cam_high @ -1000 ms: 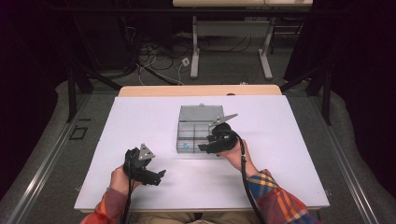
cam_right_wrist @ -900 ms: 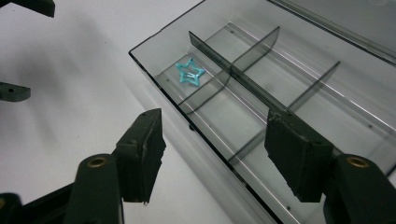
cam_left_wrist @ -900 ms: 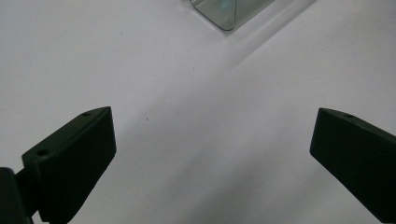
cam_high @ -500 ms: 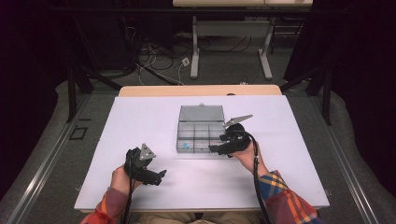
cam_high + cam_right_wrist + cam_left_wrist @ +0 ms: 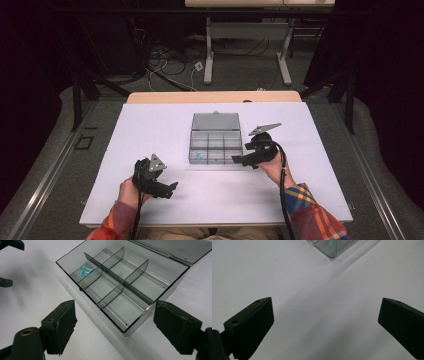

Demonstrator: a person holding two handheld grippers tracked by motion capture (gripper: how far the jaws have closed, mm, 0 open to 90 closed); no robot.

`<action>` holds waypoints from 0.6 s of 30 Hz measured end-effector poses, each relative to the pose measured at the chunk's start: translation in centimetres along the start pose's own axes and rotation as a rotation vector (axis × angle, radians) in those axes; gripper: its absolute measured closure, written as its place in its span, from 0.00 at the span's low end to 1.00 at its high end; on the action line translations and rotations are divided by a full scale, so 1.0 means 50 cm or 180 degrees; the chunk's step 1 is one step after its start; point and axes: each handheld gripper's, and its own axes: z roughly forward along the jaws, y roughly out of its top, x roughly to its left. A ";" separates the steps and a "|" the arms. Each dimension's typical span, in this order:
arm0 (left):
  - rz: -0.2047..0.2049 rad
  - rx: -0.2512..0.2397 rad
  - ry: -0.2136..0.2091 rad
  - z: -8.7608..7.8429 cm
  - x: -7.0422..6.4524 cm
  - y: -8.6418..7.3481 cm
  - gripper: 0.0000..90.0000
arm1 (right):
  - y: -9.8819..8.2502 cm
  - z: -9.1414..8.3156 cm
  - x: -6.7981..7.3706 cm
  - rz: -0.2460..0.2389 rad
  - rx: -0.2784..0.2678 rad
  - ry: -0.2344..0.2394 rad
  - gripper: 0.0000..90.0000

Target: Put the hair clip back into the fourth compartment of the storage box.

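Standing just off the near right corner of the box, the right gripper has its two black jaws wide apart with nothing between them; they have just been opening. The person's right hand, in a plaid sleeve, bears it, and a black cable trails back toward the table edge.

Item ahead of those jaws: a clear smoke-grey plastic compartment box with its hinged lid laid open flat on the far side. Dividers split it into six cells in two rows. One small turquoise star-shaped piece lies in the near left cell as the high view shows it; the other cells hold nothing that can be made out.

Left gripper: resting near the front left of the table, well apart from the box, jaws spread wide and empty (in its own view bare tabletop lies between them, with a corner of the box at the top edge).

Surface: a white rectangular tabletop with a pale wooden strip along the far edge. Nothing lies between either gripper and the box.

Beyond the table: grey carpet, loose cables on the floor, and the white legs of another table.
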 end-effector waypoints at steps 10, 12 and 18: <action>0.0007 -0.0015 0.0010 0.001 -0.001 -0.001 0.01 | -0.012 -0.021 -0.019 0.0018 -0.0017 -0.0060 0.17; 0.0020 -0.0012 0.0008 0.002 -0.001 0.000 0.01 | -0.015 -0.025 -0.024 0.0039 -0.0020 -0.0072 0.17; 0.0029 -0.0005 0.0016 0.002 0.000 0.000 0.00 | -0.026 -0.031 -0.038 0.0076 -0.0021 -0.0101 0.16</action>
